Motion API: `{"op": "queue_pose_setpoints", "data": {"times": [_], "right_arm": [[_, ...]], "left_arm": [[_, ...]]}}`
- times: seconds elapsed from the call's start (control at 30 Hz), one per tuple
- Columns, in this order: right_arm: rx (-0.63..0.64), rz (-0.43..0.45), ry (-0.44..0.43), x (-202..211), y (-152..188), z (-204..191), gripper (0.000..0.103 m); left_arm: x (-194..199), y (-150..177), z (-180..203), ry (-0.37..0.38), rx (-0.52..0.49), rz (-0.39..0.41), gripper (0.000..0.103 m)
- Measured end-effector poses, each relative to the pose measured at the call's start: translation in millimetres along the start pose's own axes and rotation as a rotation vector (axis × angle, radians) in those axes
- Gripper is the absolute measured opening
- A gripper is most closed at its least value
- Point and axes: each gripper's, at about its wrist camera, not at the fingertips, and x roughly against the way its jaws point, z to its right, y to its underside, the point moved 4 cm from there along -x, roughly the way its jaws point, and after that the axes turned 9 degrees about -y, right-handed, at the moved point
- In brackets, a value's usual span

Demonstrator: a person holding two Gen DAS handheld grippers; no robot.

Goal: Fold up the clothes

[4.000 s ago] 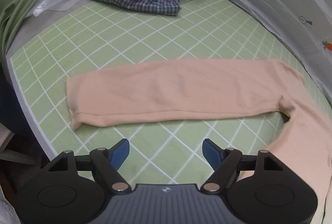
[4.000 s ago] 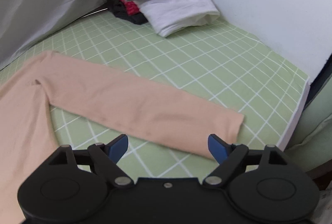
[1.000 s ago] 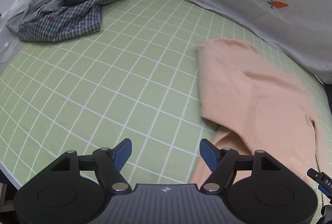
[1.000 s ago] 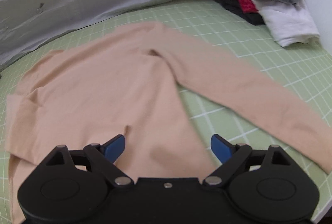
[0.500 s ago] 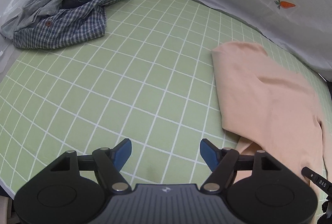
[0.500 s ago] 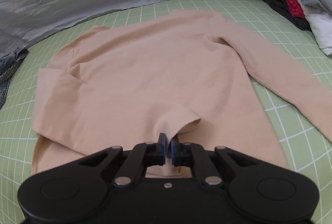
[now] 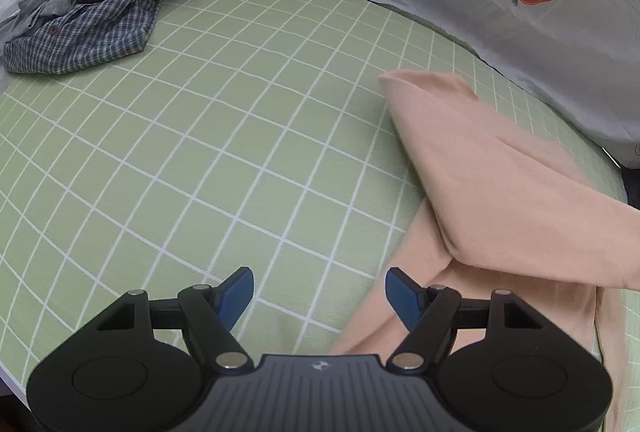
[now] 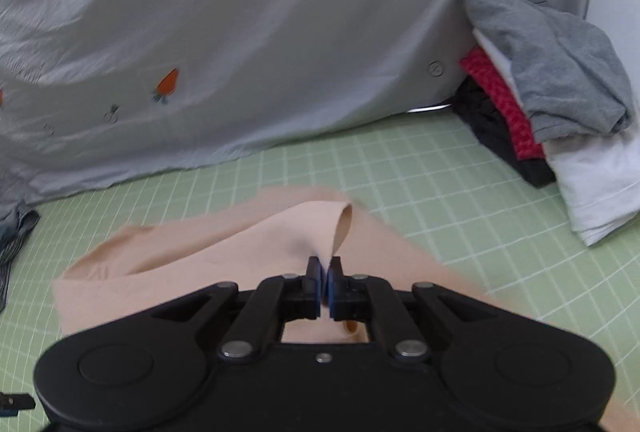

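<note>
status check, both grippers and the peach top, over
Left gripper open, empty. Right gripper shut on peach top, lifting cloth. Nothing in the way.

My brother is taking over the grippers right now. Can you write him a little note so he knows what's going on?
Right gripper: shut on the peach top, lifting a pinched bit above the green mat.
Left gripper: open, holding nothing, low over the mat by the top's left edge.
The top lies mid-mat with one sleeve folded over its body.
Plaid pile is at the far left, a folded stack at the far right.
Done: first sleeve fold.
Left: finish folding the top, probably put it with the stack.
</note>
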Motion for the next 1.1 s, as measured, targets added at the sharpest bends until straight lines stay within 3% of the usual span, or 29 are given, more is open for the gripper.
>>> {"op": "queue_pose_setpoints", "data": {"times": [0.2, 0.37, 0.4, 0.43, 0.5, 0.57, 0.6, 0.63, 0.67, 0.87, 1.1], "right_arm": [[-0.062, 0.088, 0.121, -6, -44, 95, 0.004], [-0.088, 0.019, 0.180, -32, -42, 151, 0.009], [-0.076, 0.002, 0.183, -35, -38, 154, 0.017], [-0.067, -0.004, 0.184, -36, -31, 153, 0.036], [-0.047, -0.014, 0.187, -37, -19, 151, 0.062], [-0.041, -0.027, 0.184, -35, -4, 144, 0.070], [-0.043, -0.032, 0.180, -35, 4, 140, 0.080], [-0.044, -0.037, 0.177, -34, 11, 136, 0.098], [-0.048, -0.033, 0.176, -32, 19, 131, 0.103], [-0.025, -0.024, 0.111, -5, 49, 73, 0.103], [-0.049, 0.019, 0.137, 25, 91, -25, 0.103]], "left_arm": [[14, 12, 19, -0.044, 0.057, 0.031, 0.073], [35, 24, 20, -0.087, 0.094, 0.064, 0.087], [39, 26, 19, -0.096, 0.100, 0.075, 0.087], [44, 28, 17, -0.109, 0.107, 0.086, 0.087], [53, 32, 12, -0.135, 0.123, 0.110, 0.088], [63, 36, 5, -0.143, 0.139, 0.138, 0.093], [66, 38, 1, -0.139, 0.147, 0.154, 0.099], [70, 40, -3, -0.136, 0.155, 0.170, 0.099], [71, 41, -7, -0.127, 0.164, 0.180, 0.099], [57, 41, -38, -0.039, 0.182, 0.176, 0.099], [39, 27, -83, 0.109, -0.022, 0.138, 0.103]]}}
